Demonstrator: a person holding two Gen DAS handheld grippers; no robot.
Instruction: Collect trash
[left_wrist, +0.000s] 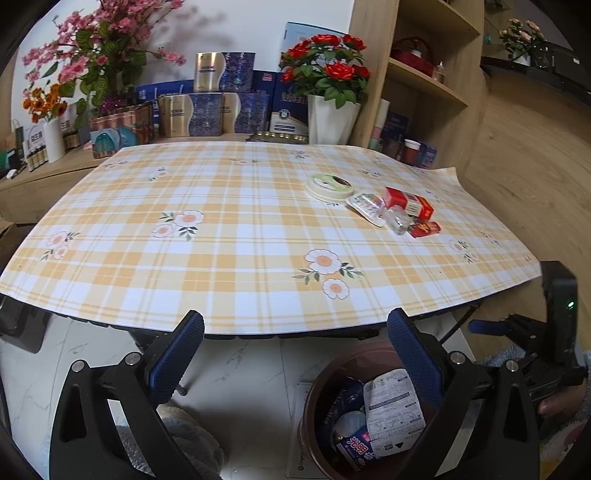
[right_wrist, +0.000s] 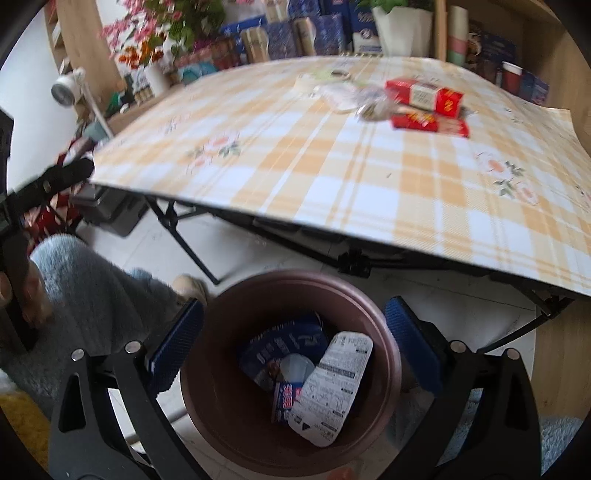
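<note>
both of your hand-held grippers are empty now. the left hand-held gripper (left_wrist: 295, 354) hangs in front of the near edge of the table (left_wrist: 221, 236) with its fingers wide apart, and the right hand-held gripper (right_wrist: 293, 354) is above the brown bin (right_wrist: 207, 406) on the floor, also with fingers wide apart and nothing between them. in the bin there are already some pieces: a white printed lid (right_wrist: 332, 387) and a blue packet (right_wrist: 284, 347).

the trash that is left lies in one small group on the far right part of the table: a round pale lid (left_wrist: 330, 186), a flat plastic tray (left_wrist: 365, 205) touching it, a crumpled clear wrapper (left_wrist: 397, 219), a red and white box (left_wrist: 408, 203) and a small red packet (left_wrist: 424, 228) just beside the wrapper.

i think all these things are light. the box looks like stiff cardboard, so you can take it across its short sides without much force. the clear wrapper is soft and probably slippery; pinch it in the thick crumpled middle. the round lid and the tray are flat and low, so i would catch them at the rim. the pieces touch each other, so one may drag its neighbour.
</note>
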